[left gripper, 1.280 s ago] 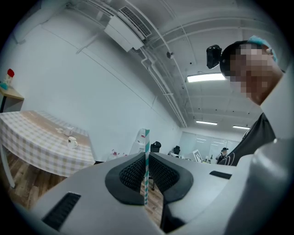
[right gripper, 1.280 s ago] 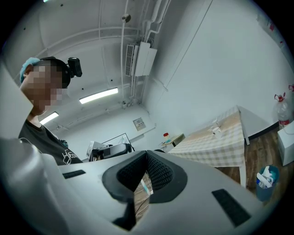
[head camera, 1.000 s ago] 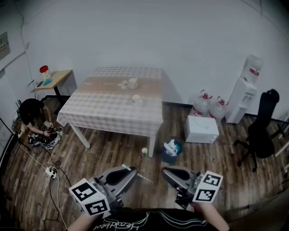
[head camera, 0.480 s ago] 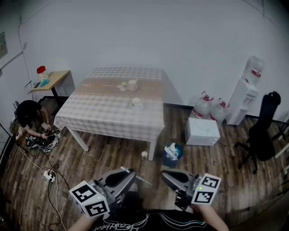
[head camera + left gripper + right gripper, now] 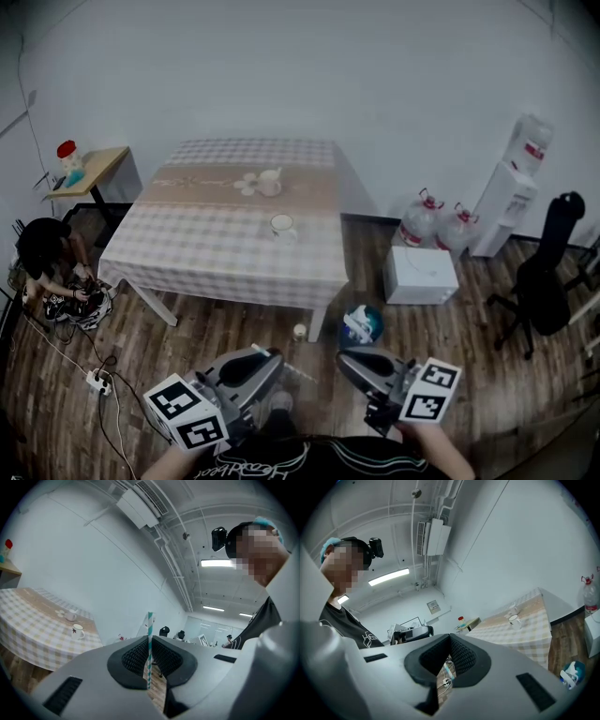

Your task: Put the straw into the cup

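Observation:
A white cup (image 5: 281,224) stands on the checked tablecloth of the table (image 5: 206,253), with a second cup (image 5: 270,181) farther back. In the left gripper view both cups show small, the near cup (image 5: 78,630) and the far cup (image 5: 70,616). My left gripper (image 5: 272,354) is shut on a teal-and-white striped straw (image 5: 149,648), which stands upright between the pads. In the head view the straw (image 5: 298,373) pokes out sideways. My right gripper (image 5: 345,356) is shut with nothing in it. Both grippers hover over the wooden floor, well short of the table.
A person (image 5: 47,248) crouches at the left by cables and a power strip (image 5: 97,378). A side table (image 5: 89,169) carries a red-capped jar. A blue bin (image 5: 361,323), white box (image 5: 420,275), water bottles (image 5: 424,216), dispenser (image 5: 514,183) and office chair (image 5: 548,262) stand on the right.
Both grippers and the head have come closer to the table, which now sits larger and lower in view. The straw stays held in the left gripper.

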Motion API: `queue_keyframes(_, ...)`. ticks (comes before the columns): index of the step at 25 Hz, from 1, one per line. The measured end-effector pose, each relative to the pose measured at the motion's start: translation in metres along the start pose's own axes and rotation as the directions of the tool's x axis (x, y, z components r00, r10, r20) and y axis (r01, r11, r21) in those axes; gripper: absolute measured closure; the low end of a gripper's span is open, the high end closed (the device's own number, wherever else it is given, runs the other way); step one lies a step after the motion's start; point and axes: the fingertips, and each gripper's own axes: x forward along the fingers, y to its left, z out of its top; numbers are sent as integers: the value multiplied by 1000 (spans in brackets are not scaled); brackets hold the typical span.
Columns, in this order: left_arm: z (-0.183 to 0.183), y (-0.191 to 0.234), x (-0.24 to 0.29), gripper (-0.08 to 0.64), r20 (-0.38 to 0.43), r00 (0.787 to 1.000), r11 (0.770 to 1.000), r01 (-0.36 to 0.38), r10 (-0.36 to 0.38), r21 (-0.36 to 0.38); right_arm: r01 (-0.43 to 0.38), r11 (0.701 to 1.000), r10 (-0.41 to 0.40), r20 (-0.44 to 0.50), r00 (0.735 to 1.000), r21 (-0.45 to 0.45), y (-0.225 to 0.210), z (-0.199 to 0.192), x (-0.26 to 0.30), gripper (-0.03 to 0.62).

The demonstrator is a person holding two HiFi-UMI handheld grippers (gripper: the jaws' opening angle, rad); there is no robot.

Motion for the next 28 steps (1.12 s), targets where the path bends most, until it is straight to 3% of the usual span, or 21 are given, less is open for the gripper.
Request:
queue_keyframes(18,82,211,49,541,-24,999,998,24,-26,-54,95,995,-94,-37,995,40,-126,58,161,580)
queue_keyframes(28,105,256,72,541,-8,999,999,33,-33,-15,134,990,-132,-53,990,44,-160,71,184,580)
